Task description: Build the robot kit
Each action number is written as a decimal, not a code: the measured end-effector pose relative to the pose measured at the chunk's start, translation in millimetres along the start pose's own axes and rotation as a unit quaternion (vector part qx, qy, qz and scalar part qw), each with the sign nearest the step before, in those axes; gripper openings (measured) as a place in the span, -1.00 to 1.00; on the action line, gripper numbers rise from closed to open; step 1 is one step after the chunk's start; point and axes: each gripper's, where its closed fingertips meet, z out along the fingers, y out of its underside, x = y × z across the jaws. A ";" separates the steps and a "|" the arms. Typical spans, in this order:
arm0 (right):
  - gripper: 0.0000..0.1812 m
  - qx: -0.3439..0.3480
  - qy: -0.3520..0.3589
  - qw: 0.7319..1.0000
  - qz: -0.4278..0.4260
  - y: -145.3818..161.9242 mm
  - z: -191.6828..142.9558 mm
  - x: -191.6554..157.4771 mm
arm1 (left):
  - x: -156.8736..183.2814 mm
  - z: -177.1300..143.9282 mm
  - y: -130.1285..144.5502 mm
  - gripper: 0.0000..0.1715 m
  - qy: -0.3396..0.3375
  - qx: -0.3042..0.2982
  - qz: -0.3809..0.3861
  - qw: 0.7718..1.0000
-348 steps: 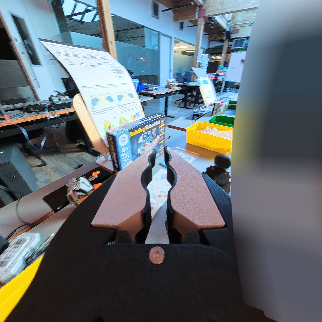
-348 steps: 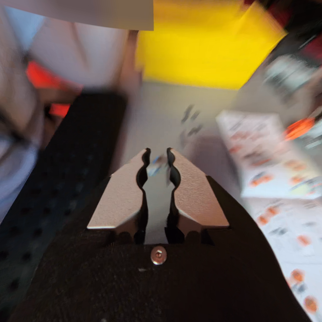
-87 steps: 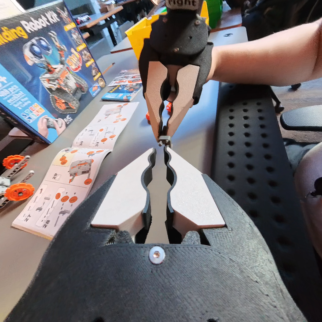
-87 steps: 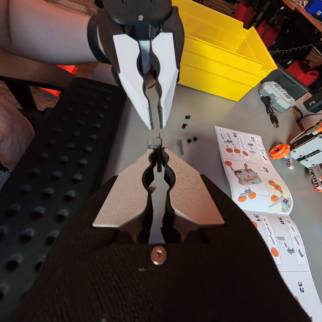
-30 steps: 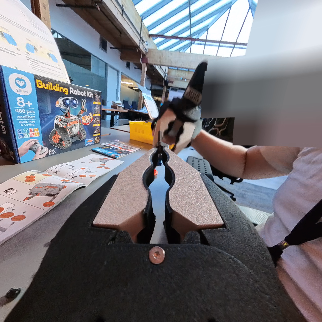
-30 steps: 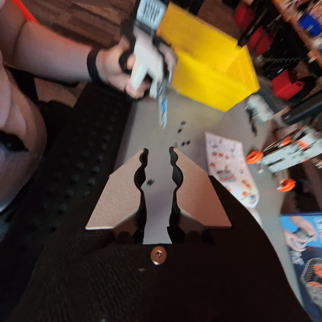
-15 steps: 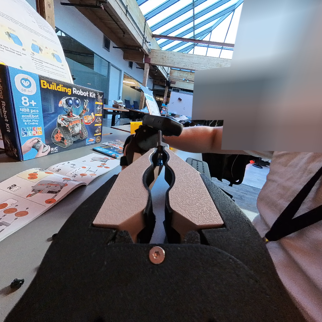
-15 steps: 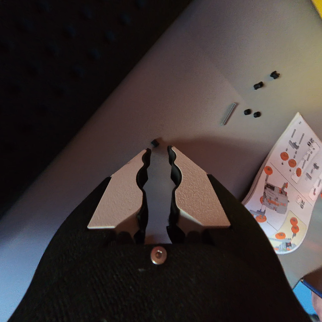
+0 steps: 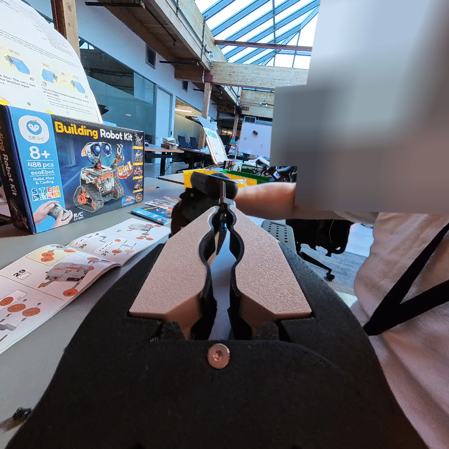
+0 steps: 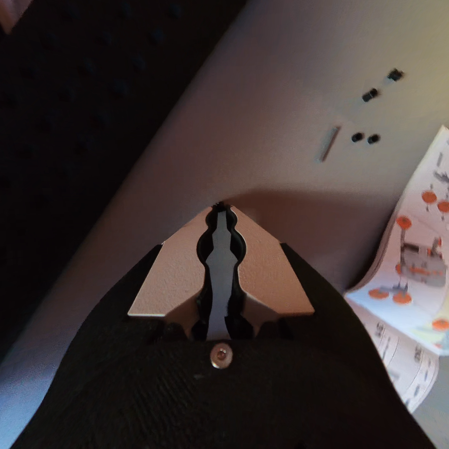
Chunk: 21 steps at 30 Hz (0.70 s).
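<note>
My left gripper (image 9: 222, 210) is shut on a small part with a thin grey axle (image 9: 221, 192) standing up out of the tips and a blue piece (image 9: 222, 226) just below them. It is held above the grey table (image 9: 150, 201). My right gripper (image 10: 220, 210) points down at the table (image 10: 267, 97), its tips nearly closed on a small black pin (image 10: 219, 207) lying there. In the left wrist view the right gripper's black body (image 9: 194, 206) shows just behind the axle, with a person's forearm (image 9: 264, 196).
Loose on the table are a grey axle (image 10: 328, 143) and several black pins (image 10: 356, 138). An open instruction booklet (image 10: 413, 267) lies to the right and a black perforated mat (image 10: 73, 97) to the left. A blue kit box (image 9: 73, 170) stands at the far left, with a yellow bin (image 9: 194, 173) behind.
The right gripper has dropped to the table and closed its open jaws on the black pin that lay just ahead of it. The left gripper keeps its hold on the axle part, nearly still.
</note>
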 end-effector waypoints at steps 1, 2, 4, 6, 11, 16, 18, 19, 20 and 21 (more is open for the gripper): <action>-0.94 0.007 0.027 0.999 0.025 2.2 -4.4 0.0 | -0.3 2.2 -0.3 -0.99 0.003 0.003 -0.002 1.000; -0.94 0.020 0.056 0.997 0.053 3.4 -11.9 -1.8 | -0.4 4.9 -0.7 -0.99 0.007 0.006 -0.003 1.000; -0.94 0.042 0.130 0.983 0.122 12.5 -36.0 -7.6 | -2.5 12.4 -1.3 -1.00 0.015 0.012 -0.009 1.000; -0.94 0.022 0.207 0.955 0.212 45.7 -67.3 -22.9 | -3.7 23.7 -2.6 -1.00 0.030 0.014 -0.018 0.999; -0.94 -0.021 0.313 0.828 0.465 159.3 -137.4 -105.7 | 6.1 65.2 -12.0 -0.99 0.079 0.010 -0.026 0.996; -0.94 0.012 0.334 0.744 0.578 208.1 -156.4 -154.1 | 25.4 111.3 -21.9 -1.00 0.119 -0.002 -0.040 0.992; -0.94 -0.005 0.334 0.740 0.584 218.2 -153.0 -161.9 | 31.9 127.4 -22.8 -1.00 0.127 -0.007 -0.039 0.991; -0.94 -0.007 0.335 0.741 0.582 219.9 -151.3 -162.5 | 35.2 134.5 -22.3 -1.00 0.132 -0.010 -0.037 0.990; -0.94 0.001 0.336 0.742 0.579 218.6 -151.0 -161.3 | 37.5 140.9 -21.5 -0.99 0.135 -0.012 -0.035 0.990; -0.94 0.005 0.336 0.743 0.579 218.1 -150.7 -160.9 | 38.8 146.7 -19.8 -0.99 0.135 -0.015 -0.033 0.990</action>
